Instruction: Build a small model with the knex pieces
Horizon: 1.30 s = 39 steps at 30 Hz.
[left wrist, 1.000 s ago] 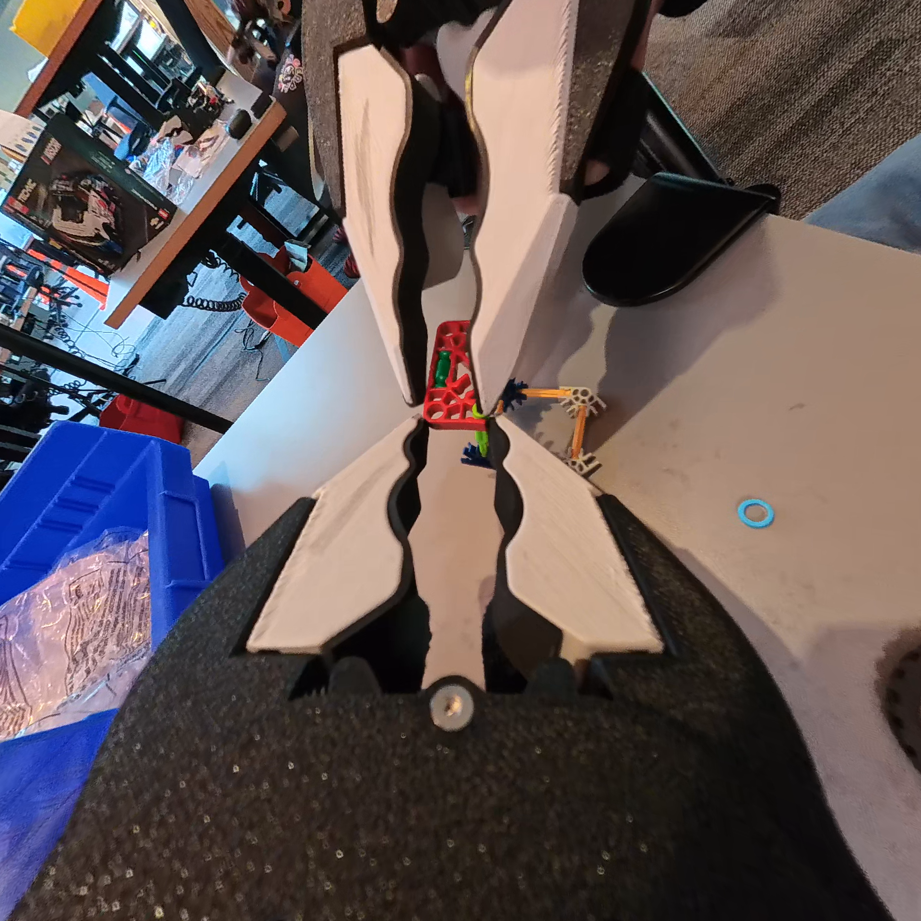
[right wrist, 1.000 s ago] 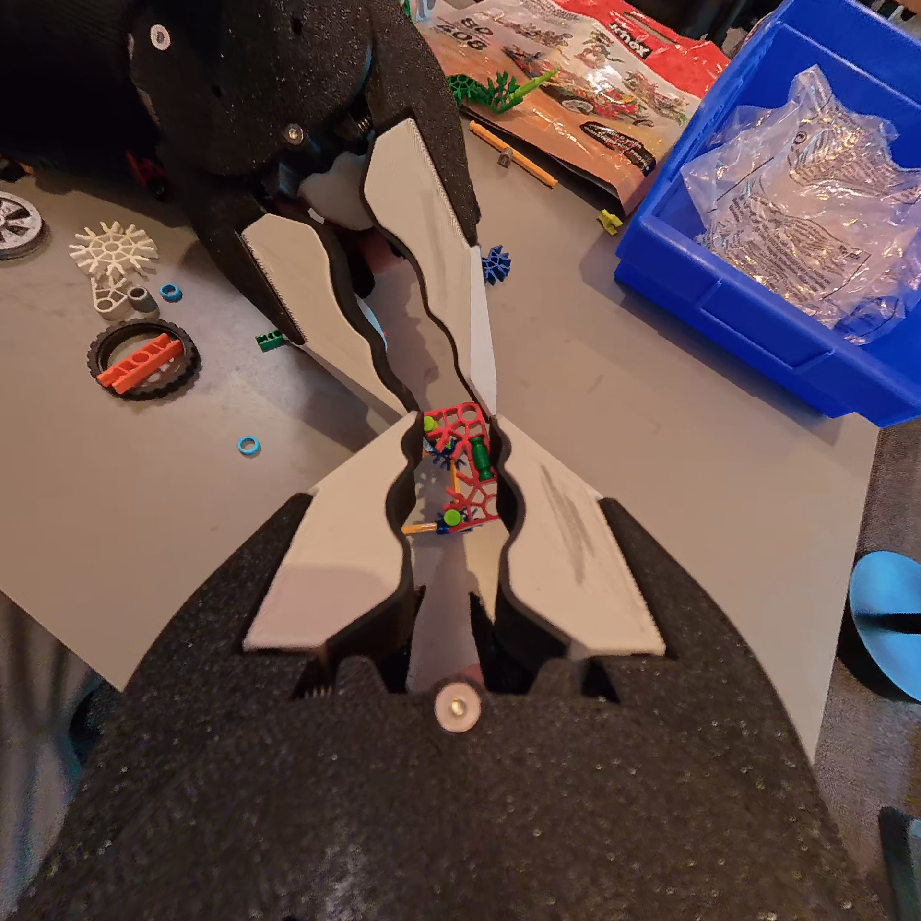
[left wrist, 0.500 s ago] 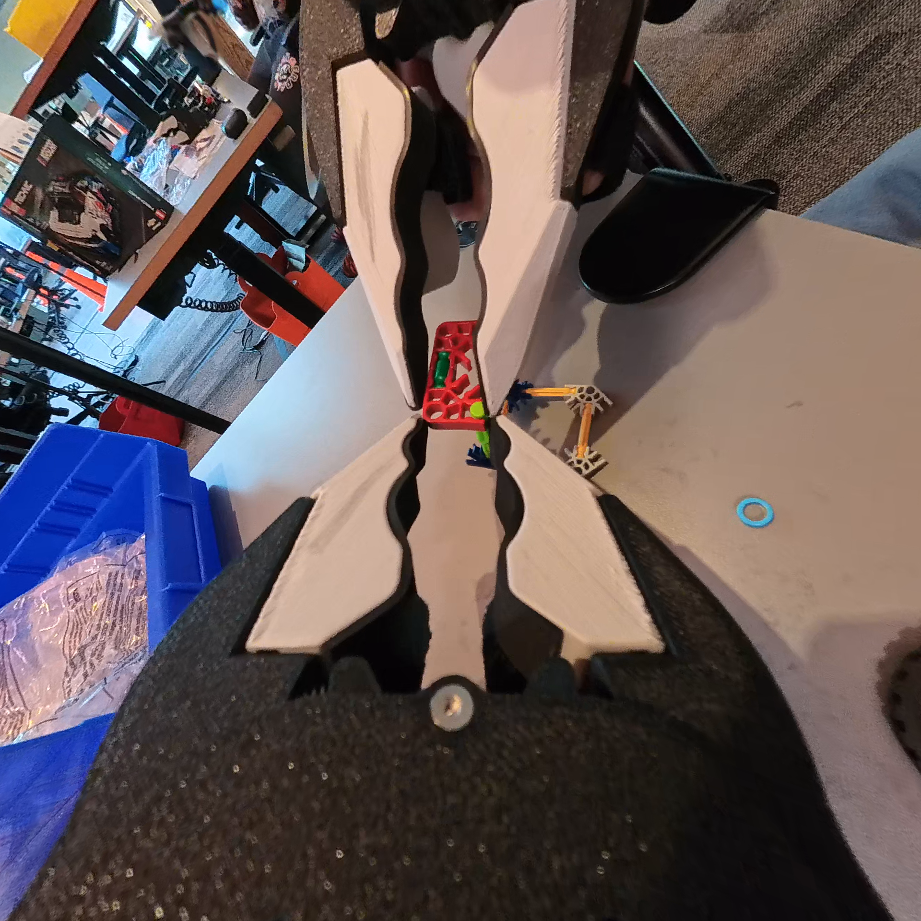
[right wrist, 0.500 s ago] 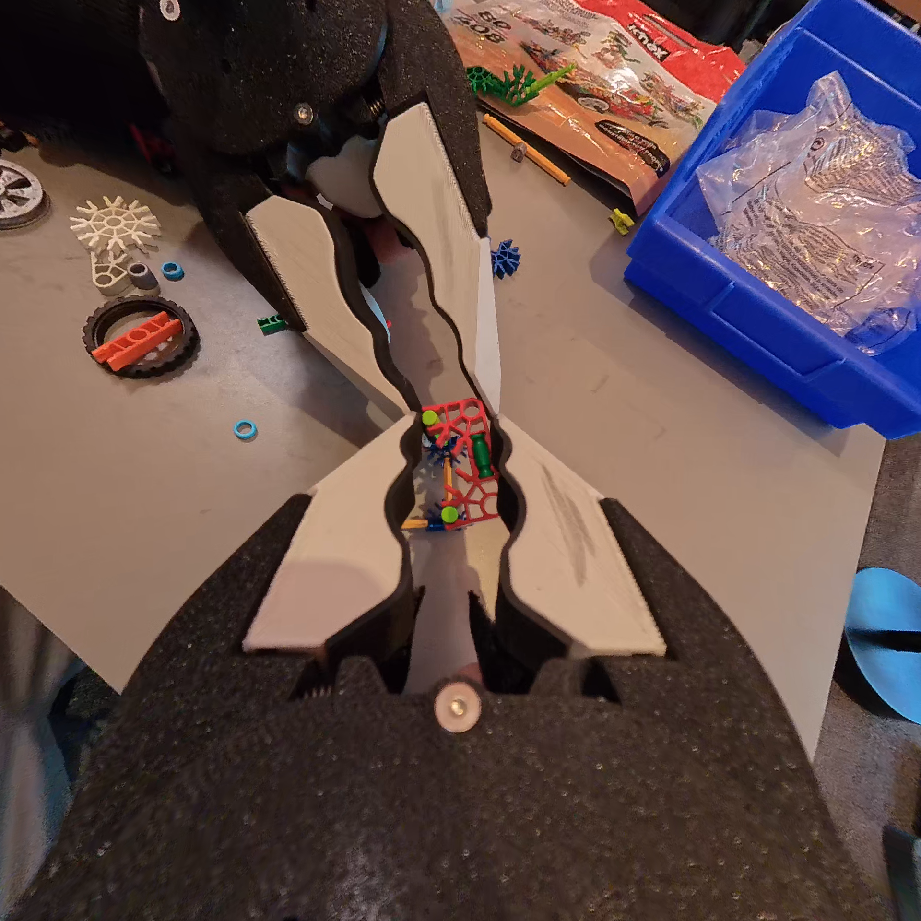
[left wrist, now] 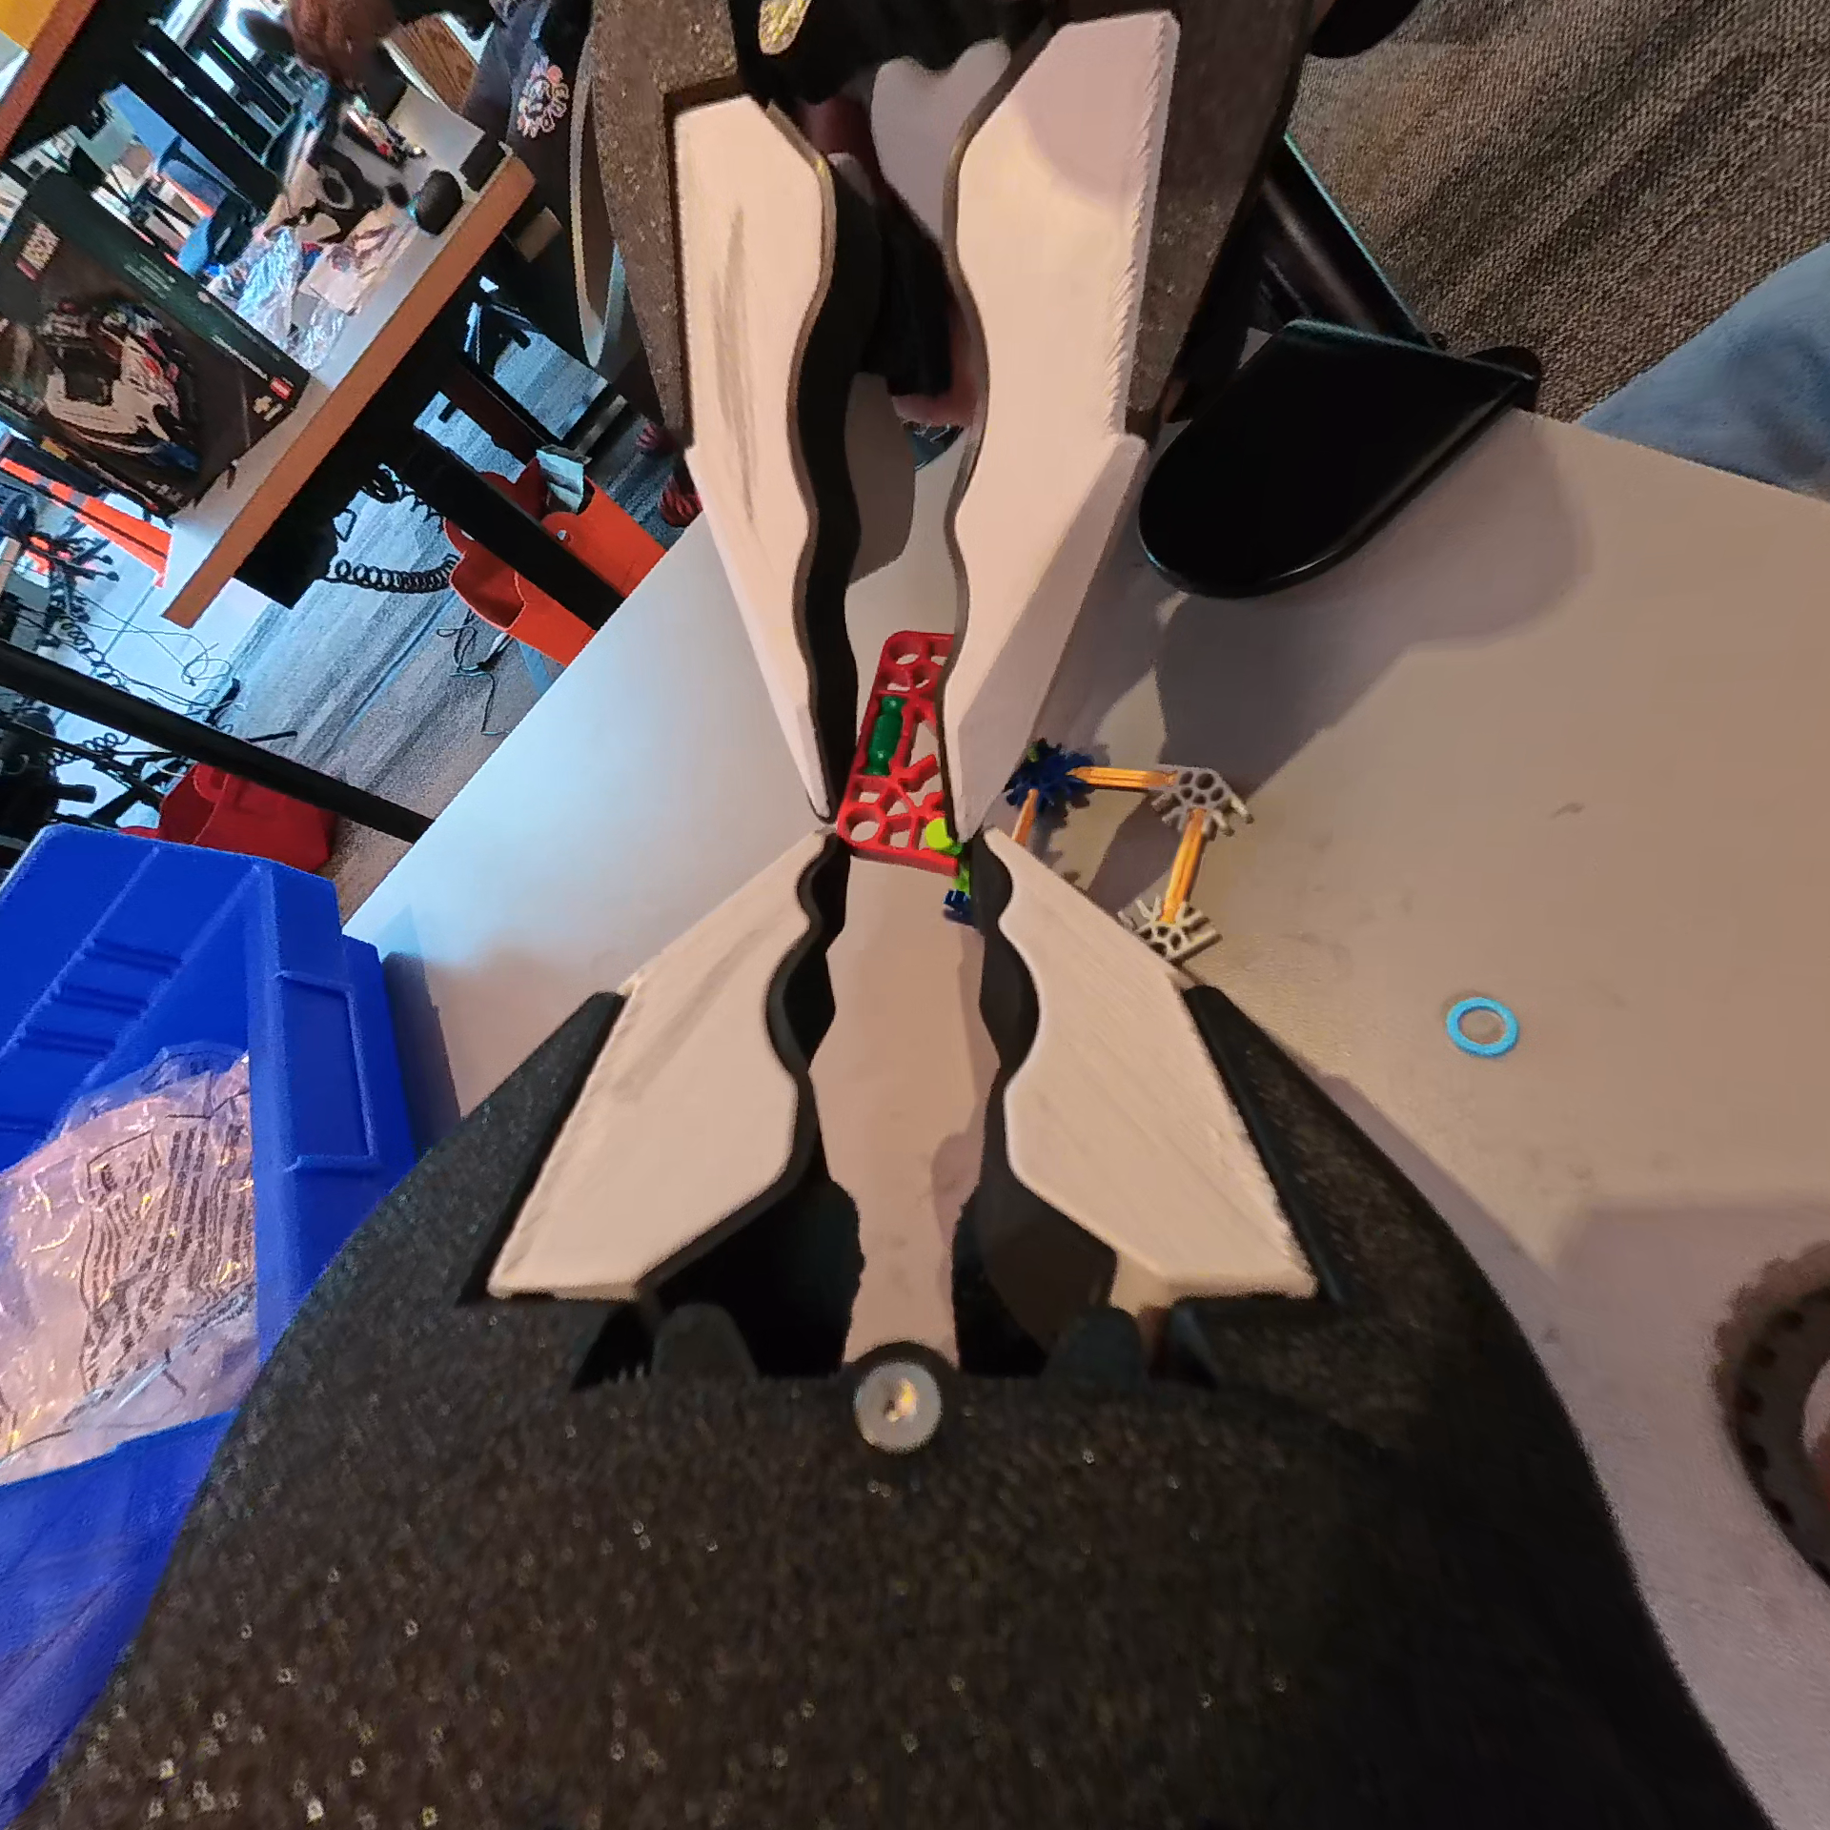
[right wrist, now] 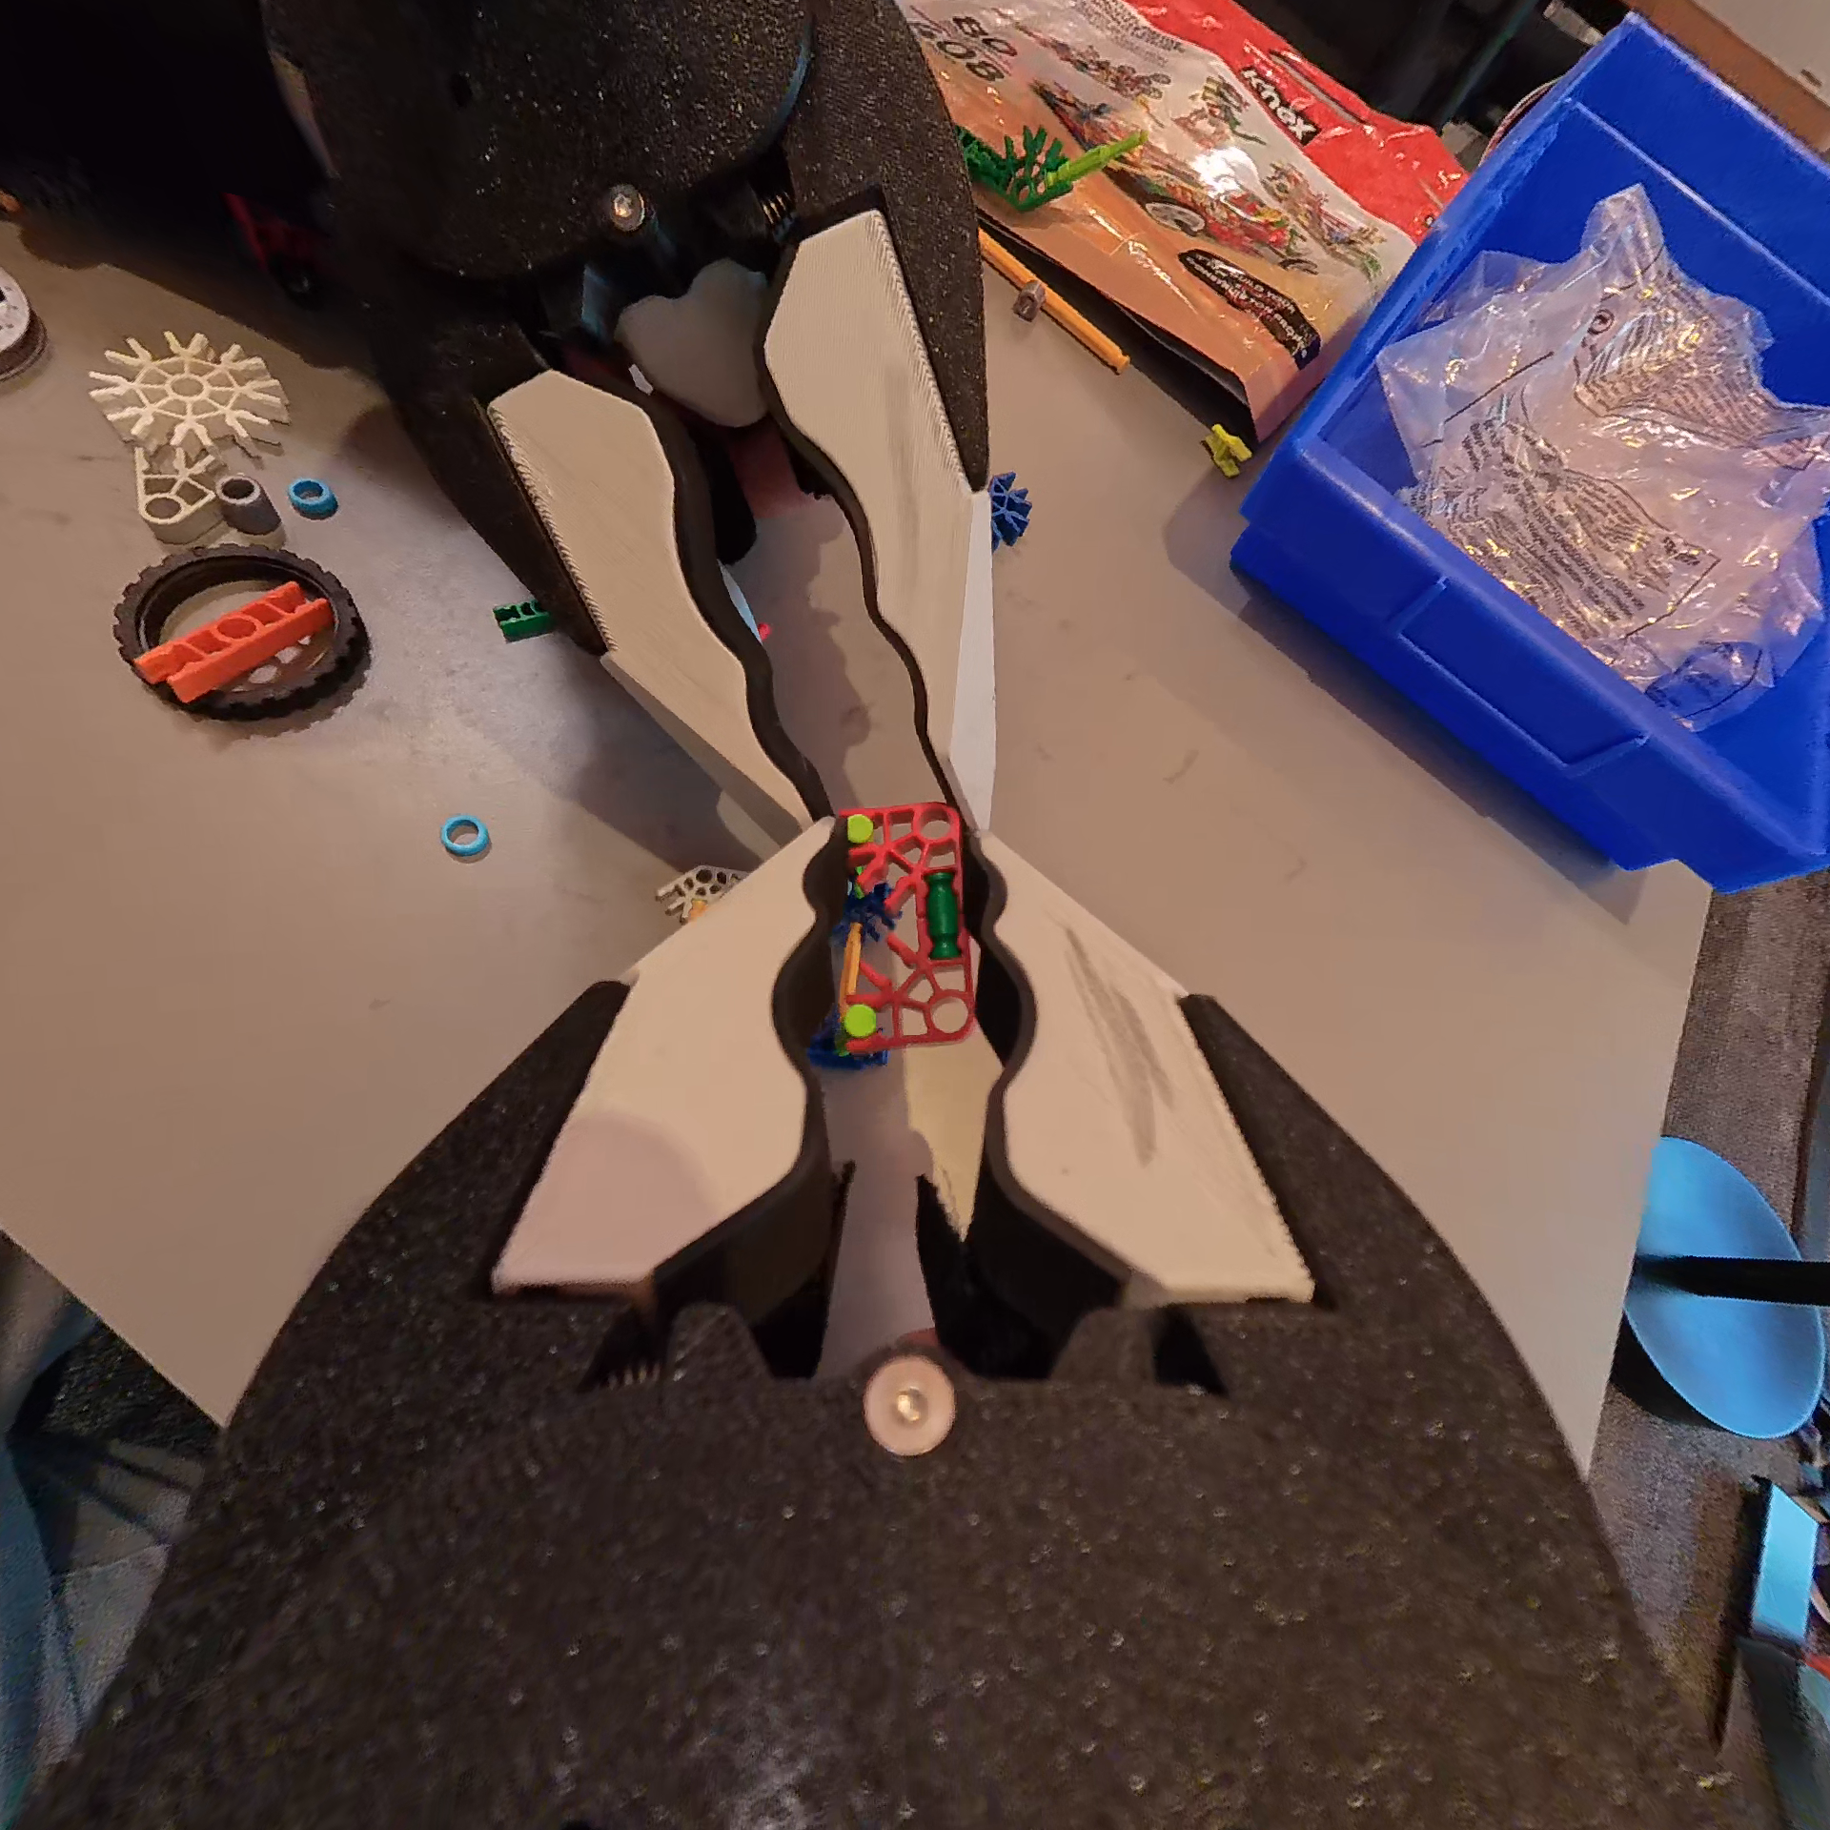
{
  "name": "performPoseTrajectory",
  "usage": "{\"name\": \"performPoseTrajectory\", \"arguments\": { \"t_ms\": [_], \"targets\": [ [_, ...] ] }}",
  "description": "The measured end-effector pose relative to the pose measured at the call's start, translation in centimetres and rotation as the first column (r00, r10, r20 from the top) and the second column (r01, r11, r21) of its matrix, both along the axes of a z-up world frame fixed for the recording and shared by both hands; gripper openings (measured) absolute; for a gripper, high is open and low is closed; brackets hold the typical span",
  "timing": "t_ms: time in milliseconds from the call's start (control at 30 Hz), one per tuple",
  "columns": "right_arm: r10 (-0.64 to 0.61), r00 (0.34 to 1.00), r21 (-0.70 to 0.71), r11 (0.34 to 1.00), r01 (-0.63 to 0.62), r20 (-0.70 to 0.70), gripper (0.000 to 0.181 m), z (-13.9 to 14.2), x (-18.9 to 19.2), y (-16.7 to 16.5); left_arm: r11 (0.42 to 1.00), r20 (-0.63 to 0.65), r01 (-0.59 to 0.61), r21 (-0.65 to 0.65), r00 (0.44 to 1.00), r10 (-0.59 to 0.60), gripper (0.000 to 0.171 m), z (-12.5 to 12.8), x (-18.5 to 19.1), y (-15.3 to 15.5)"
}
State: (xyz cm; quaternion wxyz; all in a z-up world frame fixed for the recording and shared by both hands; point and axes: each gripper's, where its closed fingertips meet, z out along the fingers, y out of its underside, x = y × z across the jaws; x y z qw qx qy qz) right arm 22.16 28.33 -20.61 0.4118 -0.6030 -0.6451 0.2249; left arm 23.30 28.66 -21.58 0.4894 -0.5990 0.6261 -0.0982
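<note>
blue bin (right wrist: 1485,555) holding clear bag (right wrist: 1624,475), printed pouch (right wrist: 1188,188), black tyre (right wrist: 238,644)

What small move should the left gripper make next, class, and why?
Probably close the left gripper gently on the red panel: its tips flank the panel's end, the right gripper seems to grip its sides, and the attached sticks hang off one side.
</note>
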Motion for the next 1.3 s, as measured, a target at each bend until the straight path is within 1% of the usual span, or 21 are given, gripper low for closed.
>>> {"name": "performPoseTrajectory", "arguments": {
  "t_ms": [200,367,667,700,733,800,833,900,933,967,1033,1100,1200,1300],
  "targets": [
    [-0.001,1.0,-0.009,1.0,0.001,-0.002,0.019,-0.1,0.1,0.0,1.0,-0.012,0.005,-0.006,1.0,-0.005,0.02,-0.1,0.2,0.0],
    [-0.006,1.0,-0.064,0.998,0.006,0.0,0.019,-0.1,0.1,0.1,1.0,-0.017,0.006,-0.011,1.0,-0.006,0.02,-0.1,0.2,0.1],
    [-0.009,0.999,-0.104,0.995,0.004,-0.042,0.018,-0.1,0.3,0.1,0.999,-0.023,0.021,-0.027,0.999,-0.022,0.02,0.0,0.4,-0.1],
    [-0.019,0.998,-0.09,0.996,0.014,-0.059,0.0,0.1,0.2,0.4,0.999,-0.022,0.023,-0.035,0.999,-0.023,0.02,0.0,0.4,-0.1],
    [-0.029,0.998,-0.094,0.995,0.023,-0.061,0.0,0.1,0.4,0.6,0.996,-0.018,0.044,-0.072,0.999,-0.046,0.02,-0.2,0.8,-0.7],
    [-0.029,0.997,-0.114,0.993,0.021,-0.071,0.0,0.0,0.5,0.5,0.998,-0.036,0.049,-0.042,0.998,-0.05,0.019,-0.3,0.9,-0.7],
    [-0.035,0.997,-0.102,0.994,0.028,-0.067,0.0,0.0,0.6,0.6,0.998,-0.034,0.048,-0.042,0.998,-0.049,0.019,-0.3,0.9,-0.7],
    [-0.043,0.997,-0.087,0.995,0.038,-0.057,0.0,0.0,0.4,0.7,0.995,-0.02,0.049,-0.085,0.999,-0.051,0.02,-0.3,0.7,-0.6],
    [-0.045,0.998,-0.101,0.994,0.039,-0.05,0.0,0.0,0.4,0.7,0.996,-0.022,0.042,-0.083,0.999,-0.044,0.02,-0.3,0.6,-0.5],
    [-0.056,0.997,-0.12,0.992,0.05,-0.05,0.002,0.2,0.5,0.9,0.996,-0.027,0.035,-0.077,0.999,-0.037,0.02,-0.3,0.6,-0.4],
    [-0.077,0.996,-0.14,0.988,0.07,-0.043,0.021,0.6,0.8,1.1,0.996,-0.022,0.039,-0.083,0.999,-0.041,0.021,-0.2,0.8,-0.5],
    [-0.062,0.998,-0.138,0.989,0.061,-0.005,0.021,0.1,1.0,0.8,0.995,-0.017,0.045,-0.092,0.999,-0.047,0.02,-0.2,0.8,-0.6],
    [-0.048,0.999,-0.164,0.985,0.048,0.005,0.022,-0.1,1.2,0.4,0.994,-0.007,0.044,-0.098,0.999,-0.045,0.021,-0.3,0.7,-0.4],
    [-0.053,0.999,-0.174,0.983,0.052,0.0,0.024,0.0,1.6,0.7,0.994,-0.004,0.048,-0.099,0.999,-0.049,0.021,-0.2,0.7,-0.5]
  ]
}}
